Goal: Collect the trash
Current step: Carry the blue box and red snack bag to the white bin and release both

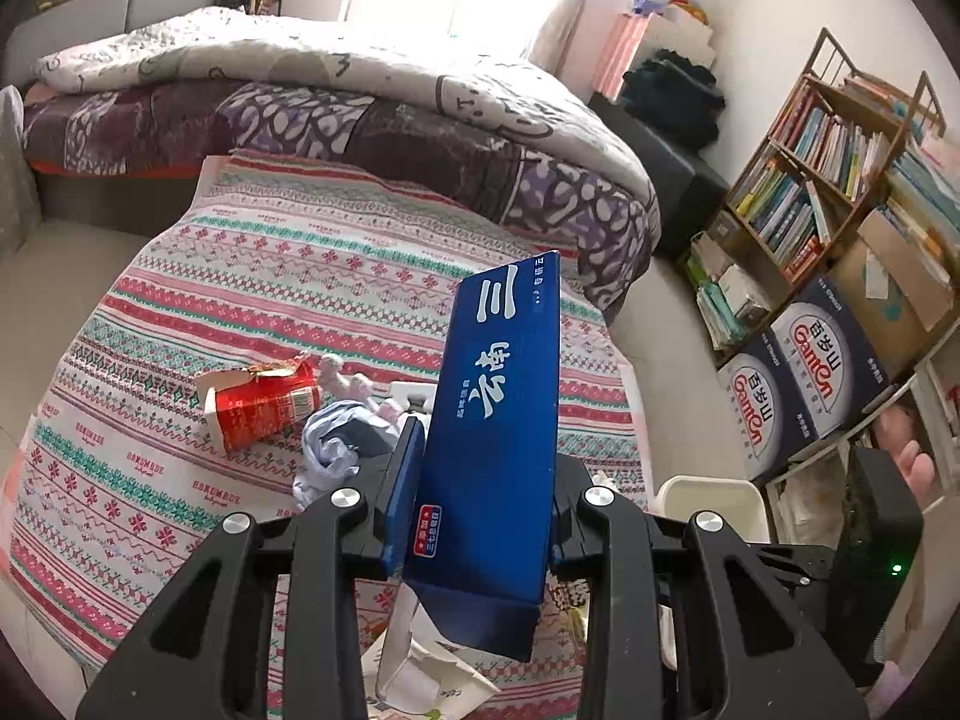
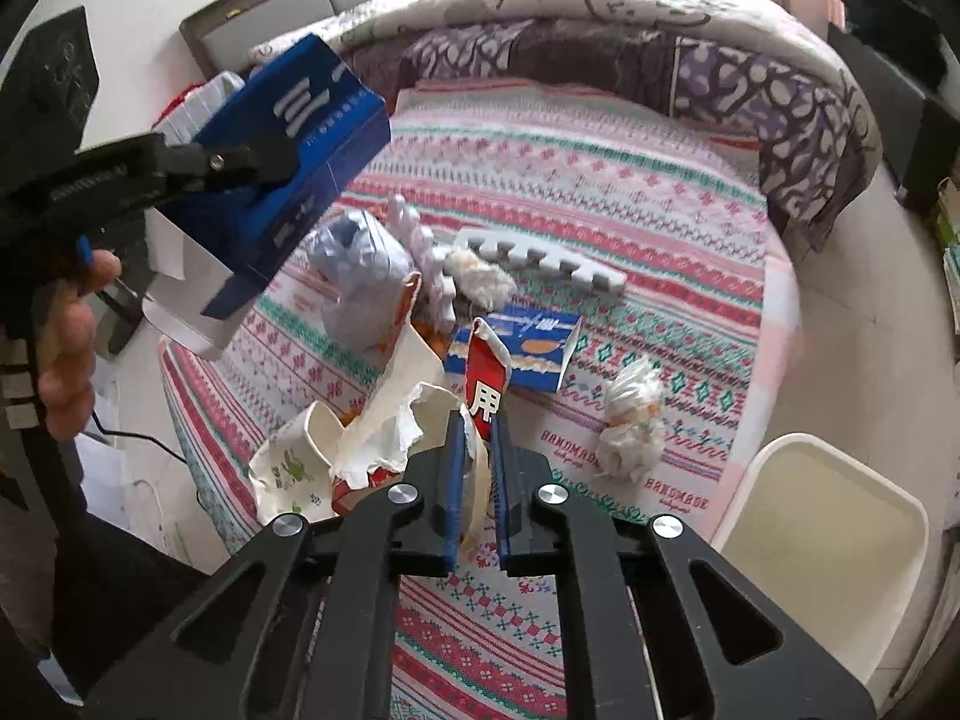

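The trash is lying on the patterned cloth, the notched foam strip behind the torn carton. A crumpled tissue is sitting right of that carton. The bin is standing off the cloth's right edge.

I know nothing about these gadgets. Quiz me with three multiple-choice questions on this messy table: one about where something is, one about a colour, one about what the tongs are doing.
1. Where is the cream bin?
A. on the bed
B. beside the table
C. on the bookshelf

2. What colour is the long box in the left tongs?
A. blue
B. green
C. yellow

3. The right tongs are:
A. wide open
B. out of sight
C. shut on a torn wrapper

Answers:
1 B, it stands just off the tablecloth edge.
2 A, its faces are deep blue with white characters.
3 C, paper is pinched between the pads.
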